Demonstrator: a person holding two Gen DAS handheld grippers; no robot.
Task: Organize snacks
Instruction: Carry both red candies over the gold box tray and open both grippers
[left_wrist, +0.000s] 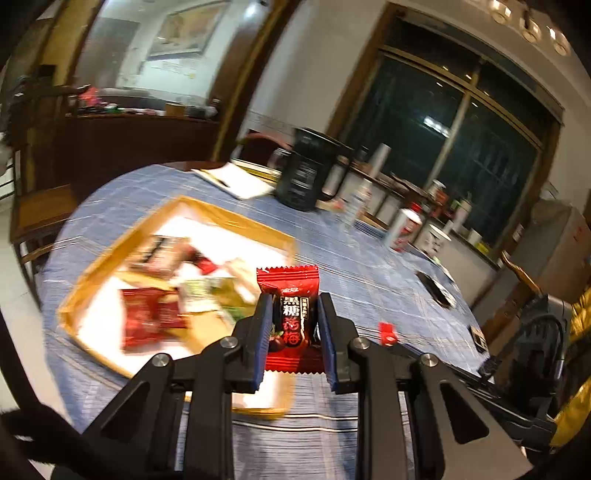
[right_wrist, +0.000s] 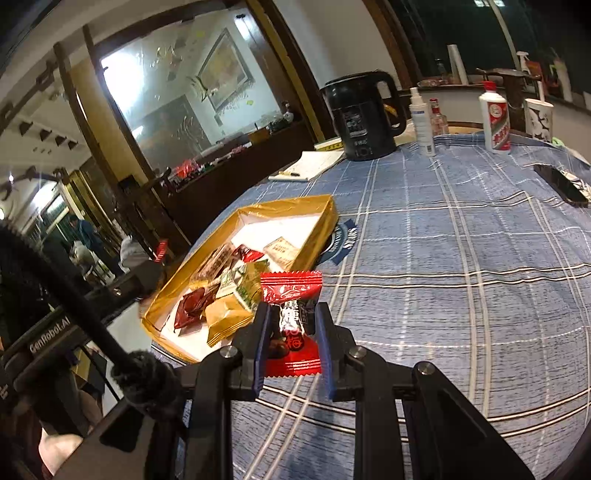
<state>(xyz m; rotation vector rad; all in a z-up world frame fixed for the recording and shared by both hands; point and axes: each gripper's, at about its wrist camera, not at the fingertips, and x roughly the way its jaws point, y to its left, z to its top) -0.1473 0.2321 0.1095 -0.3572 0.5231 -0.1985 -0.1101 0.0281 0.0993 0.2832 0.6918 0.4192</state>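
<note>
The left gripper (left_wrist: 291, 328) is closed on a red candy packet (left_wrist: 290, 314) with black and white Chinese characters; the blue pads press on its two sides and the packet stands upright between them. The right gripper (right_wrist: 291, 328) holds a second red candy packet (right_wrist: 291, 321) of the same kind, a little crumpled in the middle by the squeeze.

Just beyond both grippers lies the gold-rimmed tray (right_wrist: 325, 218) with a white floor, on the blue checked tablecloth (right_wrist: 461, 277). In the tray there are already several snacks: a dark red packet (right_wrist: 190, 306), a gold packet (right_wrist: 225, 317), a green and white one (right_wrist: 240, 284) and some others. In the left view the tray is blurred.

I judge the task as well advanced but not finished. The two held packets are not yet in the tray, and one small red candy (left_wrist: 387, 332) lies on the cloth to the right of the left gripper. A black kettle (right_wrist: 364, 114) and bottles stand far behind.
</note>
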